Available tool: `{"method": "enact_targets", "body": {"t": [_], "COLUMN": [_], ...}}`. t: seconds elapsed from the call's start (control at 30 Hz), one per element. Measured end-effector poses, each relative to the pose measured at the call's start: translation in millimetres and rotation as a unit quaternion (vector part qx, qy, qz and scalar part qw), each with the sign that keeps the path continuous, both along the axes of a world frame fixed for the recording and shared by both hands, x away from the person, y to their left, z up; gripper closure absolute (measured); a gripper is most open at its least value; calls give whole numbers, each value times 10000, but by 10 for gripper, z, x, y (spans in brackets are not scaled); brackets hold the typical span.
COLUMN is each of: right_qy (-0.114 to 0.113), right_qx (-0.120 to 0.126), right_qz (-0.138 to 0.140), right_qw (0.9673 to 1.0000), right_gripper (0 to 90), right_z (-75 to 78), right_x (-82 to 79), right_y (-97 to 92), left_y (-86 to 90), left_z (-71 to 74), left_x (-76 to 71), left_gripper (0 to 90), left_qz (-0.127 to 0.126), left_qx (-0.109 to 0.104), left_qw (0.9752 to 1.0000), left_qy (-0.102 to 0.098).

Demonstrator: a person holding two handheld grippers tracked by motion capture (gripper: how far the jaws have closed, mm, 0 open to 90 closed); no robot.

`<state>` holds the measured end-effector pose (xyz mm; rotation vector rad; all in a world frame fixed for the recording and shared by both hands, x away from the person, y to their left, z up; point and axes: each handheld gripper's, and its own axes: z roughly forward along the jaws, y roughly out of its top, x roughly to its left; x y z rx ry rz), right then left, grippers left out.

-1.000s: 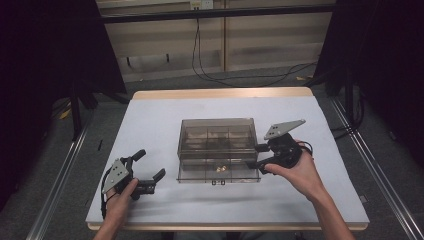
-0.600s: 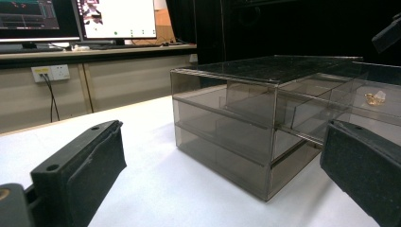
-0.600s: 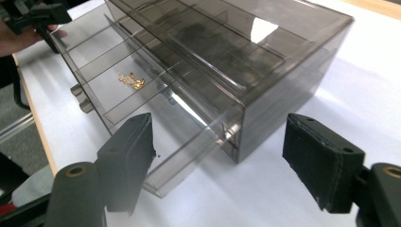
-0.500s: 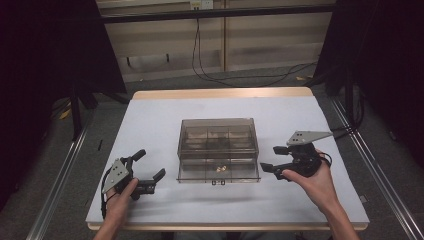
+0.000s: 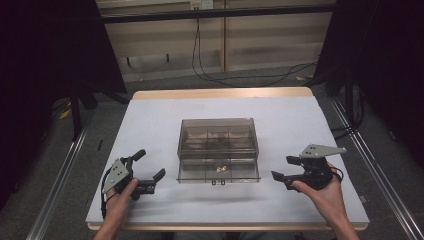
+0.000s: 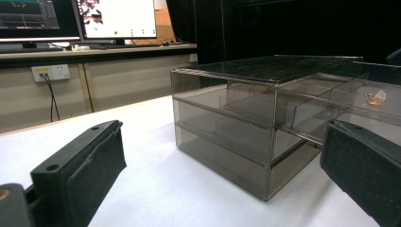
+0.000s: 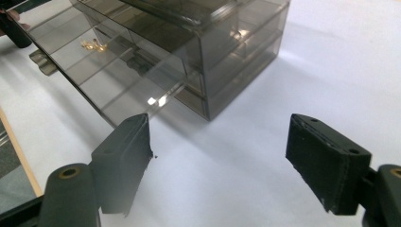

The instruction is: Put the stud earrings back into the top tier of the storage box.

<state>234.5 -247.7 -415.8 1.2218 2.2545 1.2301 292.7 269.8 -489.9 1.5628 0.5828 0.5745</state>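
A smoked clear drawer box stands mid-table with its top drawer pulled out toward the front. A small gold piece lies in that drawer. My left gripper rests open on the table left of the box, nothing between its jaws. In the left gripper view, the left gripper faces the box and the gold piece. My right gripper sits right of the drawer. Its jaws have just been opening, with only bare table between them. In the right gripper view, the right gripper is short of the box corner.
The white table top has a wooden strip along its far edge. Cables lie on the floor behind it. Metal rails run along both sides. Two monitors stand on a bench in the left gripper view.
My right gripper has drawn away from the box's right side, moving right, toward the front edge and lower, with its jaws wider. The left gripper and the box have not moved.
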Motion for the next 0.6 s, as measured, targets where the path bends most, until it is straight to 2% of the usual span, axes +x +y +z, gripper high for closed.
{"method": "enact_targets", "body": {"t": [0.17, 0.33, 0.4, 0.6], "right_qy": [-30, -119, -152, -122], "right_qx": [36, 90, 163, 293], "right_qz": [-145, -382, -536, -768], "right_qw": [9999, 9992, 9983, 9965], "right_gripper": [225, 226, 223, 213], "right_z": [-65, -156, -190, -305], "right_x": [-74, -159, -198, -305], "right_y": [-92, -167, -201, -320], "left_y": [-4, 2, 5, 3], "left_z": [-2, 1, 2, 2], "left_x": [-1, 0, 2, 2], "left_gripper": [7, 7, 7, 7], "left_qz": [10, 48, 19, 35], "left_qx": [-34, 18, 24, 34], "left_qw": [10000, 10000, 10000, 10000], "left_qy": [-5, -6, -18, -8]}}
